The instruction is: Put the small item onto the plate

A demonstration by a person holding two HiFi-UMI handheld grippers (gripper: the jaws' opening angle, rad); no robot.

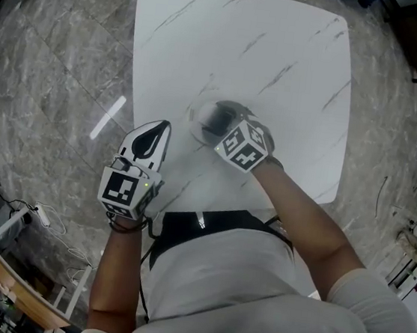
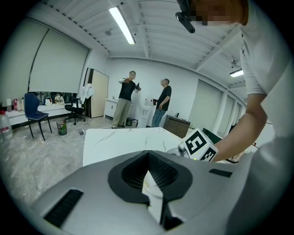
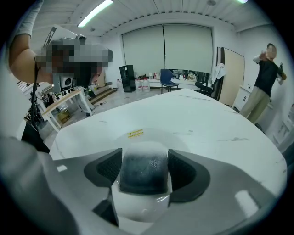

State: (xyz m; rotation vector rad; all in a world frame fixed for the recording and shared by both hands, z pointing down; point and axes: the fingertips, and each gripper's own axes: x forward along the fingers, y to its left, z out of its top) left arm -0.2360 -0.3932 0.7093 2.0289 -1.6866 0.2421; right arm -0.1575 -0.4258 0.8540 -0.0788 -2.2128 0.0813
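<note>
The white marble table (image 1: 283,50) spreads beneath my jaws. The plate (image 1: 197,115) lies just under my right gripper (image 3: 144,165), whose jaws are clamped on the small dark item (image 3: 142,176). My left gripper (image 2: 148,160) has its jaws pressed together.

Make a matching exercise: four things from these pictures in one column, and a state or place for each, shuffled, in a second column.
Things
1. left gripper
2. right gripper
3. small item
4. plate

States or places
A. lies on the table and bears a yellow sticker
B. jaws together, nothing between them
C. dark, held between two jaws
D. jaws closed on a thing, over the plate

Pairs: 1-B, 2-D, 3-C, 4-A
</note>
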